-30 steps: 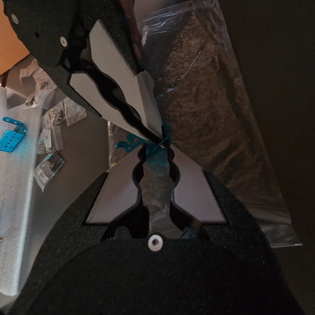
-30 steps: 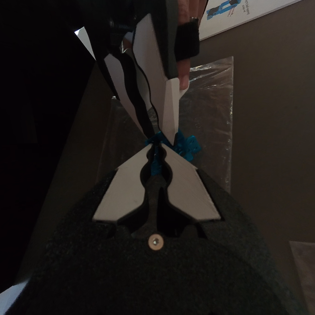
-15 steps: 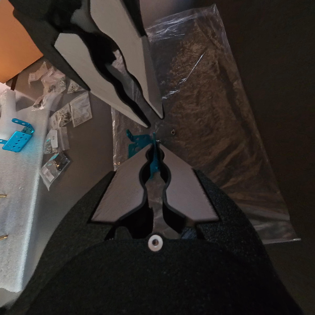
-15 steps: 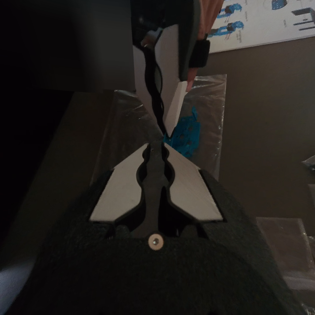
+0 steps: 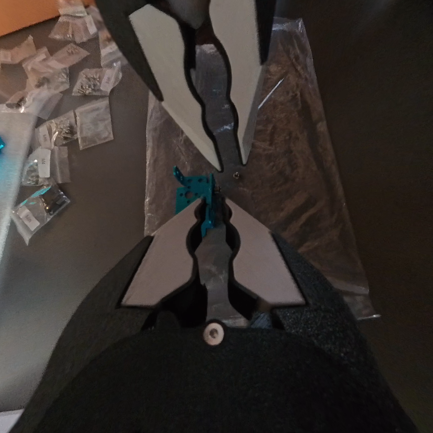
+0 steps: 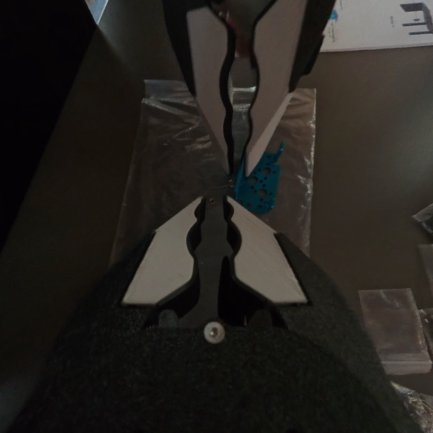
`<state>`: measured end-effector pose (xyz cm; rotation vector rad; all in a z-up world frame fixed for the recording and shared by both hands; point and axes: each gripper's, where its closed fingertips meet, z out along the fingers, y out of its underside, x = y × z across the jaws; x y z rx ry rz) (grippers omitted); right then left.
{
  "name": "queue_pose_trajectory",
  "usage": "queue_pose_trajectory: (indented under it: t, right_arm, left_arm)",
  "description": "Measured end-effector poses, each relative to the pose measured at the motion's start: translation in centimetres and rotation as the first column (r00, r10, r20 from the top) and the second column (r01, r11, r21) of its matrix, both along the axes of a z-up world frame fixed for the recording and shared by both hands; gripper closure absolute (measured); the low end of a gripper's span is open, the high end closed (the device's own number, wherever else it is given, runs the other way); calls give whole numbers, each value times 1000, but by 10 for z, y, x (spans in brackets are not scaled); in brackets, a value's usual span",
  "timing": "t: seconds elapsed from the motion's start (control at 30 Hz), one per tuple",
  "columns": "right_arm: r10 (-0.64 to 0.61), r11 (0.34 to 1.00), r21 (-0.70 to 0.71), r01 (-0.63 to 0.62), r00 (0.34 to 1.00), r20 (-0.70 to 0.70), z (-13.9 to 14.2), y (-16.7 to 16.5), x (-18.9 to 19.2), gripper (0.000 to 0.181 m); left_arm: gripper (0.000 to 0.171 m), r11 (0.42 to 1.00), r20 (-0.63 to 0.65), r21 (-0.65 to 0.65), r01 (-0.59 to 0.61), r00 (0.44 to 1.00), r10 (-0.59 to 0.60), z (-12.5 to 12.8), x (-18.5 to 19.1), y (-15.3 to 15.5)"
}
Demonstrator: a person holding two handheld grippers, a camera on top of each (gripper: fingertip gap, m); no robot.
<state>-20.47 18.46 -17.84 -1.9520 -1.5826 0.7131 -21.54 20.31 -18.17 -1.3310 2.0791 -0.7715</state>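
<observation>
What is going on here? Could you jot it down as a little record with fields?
left hand-held gripper: shut on perforated blue metal bracket, held on edge
right hand-held gripper: open, empty, tips just above small silver nut
surface: clear plastic sheet on brown table
nearby: small clear bags of hardware

The support is a dark grey-brown tabletop [image 5: 98,234], dimly lit. A large clear plastic bag [image 5: 293,187] lies flat on it, with a small nut [image 5: 236,175] resting on the film; to the left lie a scatter of small clear parts bags [image 5: 70,98], a white foam sheet [image 5: 14,150] at the left edge and an orange panel [image 5: 25,14] at the far corner. In the right wrist view, a white printed sheet [image 6: 375,23] lies at the far right, and further clear bags [image 6: 396,332] at the near right.
</observation>
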Motion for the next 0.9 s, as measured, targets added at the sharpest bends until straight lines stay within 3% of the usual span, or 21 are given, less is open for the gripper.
queue_pose_trajectory:
  t: [0.1,0.23,0.37,0.5,0.73,0.9]
  right_arm:
    - [-5,1000,12,5,1000,9,-6,-4,-1,169]
    - [7,1000,-1,-7,999,45,-10,-3,-4,169]
    - [19,1000,21,-21,996,86,-14,-2,-5,173]
    - [22,999,37,-26,994,103,-14,-3,-5,175]
    - [1,1000,1,-1,998,61,-14,-3,-5,178]
    - [-17,1000,-17,17,1000,-4,1,-1,0,177]
  left_arm:
    - [149,999,-7,-39,-7,1000,6,3,-4,-1]
    - [148,996,2,-86,-10,1000,10,9,-5,-5]
    - [150,999,-19,-16,-37,999,37,1,-10,1]
    - [168,999,20,37,-33,999,33,4,-11,5]
    - [170,984,48,178,-3,999,-5,4,-10,8]
    - [170,986,67,169,-10,998,-2,7,-10,11]
